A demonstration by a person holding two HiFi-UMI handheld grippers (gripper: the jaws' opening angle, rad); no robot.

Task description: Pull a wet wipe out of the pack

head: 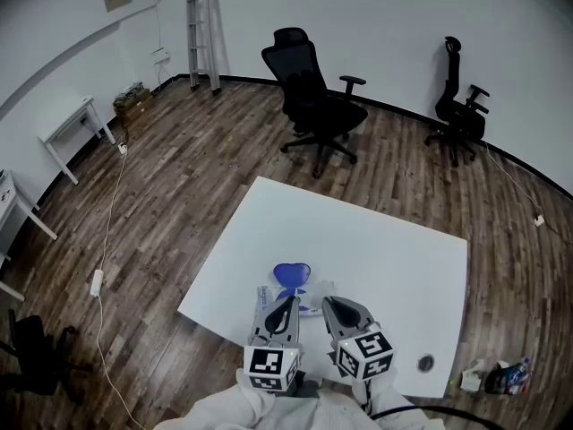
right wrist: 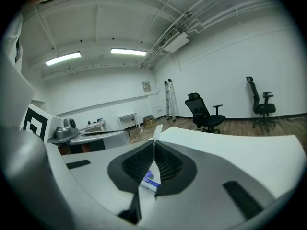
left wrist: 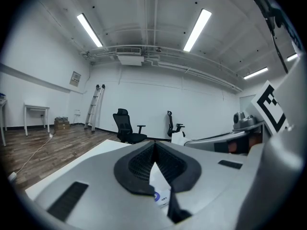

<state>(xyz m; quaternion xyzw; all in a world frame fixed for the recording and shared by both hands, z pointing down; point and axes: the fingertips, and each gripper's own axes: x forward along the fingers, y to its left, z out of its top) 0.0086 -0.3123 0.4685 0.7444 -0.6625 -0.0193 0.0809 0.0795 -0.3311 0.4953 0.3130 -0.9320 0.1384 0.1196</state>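
The wet wipe pack point(head: 266, 297) lies near the front edge of the white table point(head: 394, 258), its blue lid point(head: 291, 275) flipped open. My left gripper point(head: 286, 305) is over the pack. In the left gripper view its jaws are closed, with the pack's white, blue-printed film point(left wrist: 161, 190) in the slit between them. My right gripper point(head: 333, 308) sits just to the right, shut on a thin white wet wipe point(right wrist: 157, 130) that sticks up past its fingertips. Below them the blue-printed pack point(right wrist: 149, 180) shows.
A small dark round thing point(head: 425, 363) lies on the table's front right corner. Two black office chairs point(head: 313, 97) point(head: 458, 106) stand beyond the table. A ladder point(head: 201, 30) leans on the far wall, and bottles point(head: 501, 376) sit on the floor at right.
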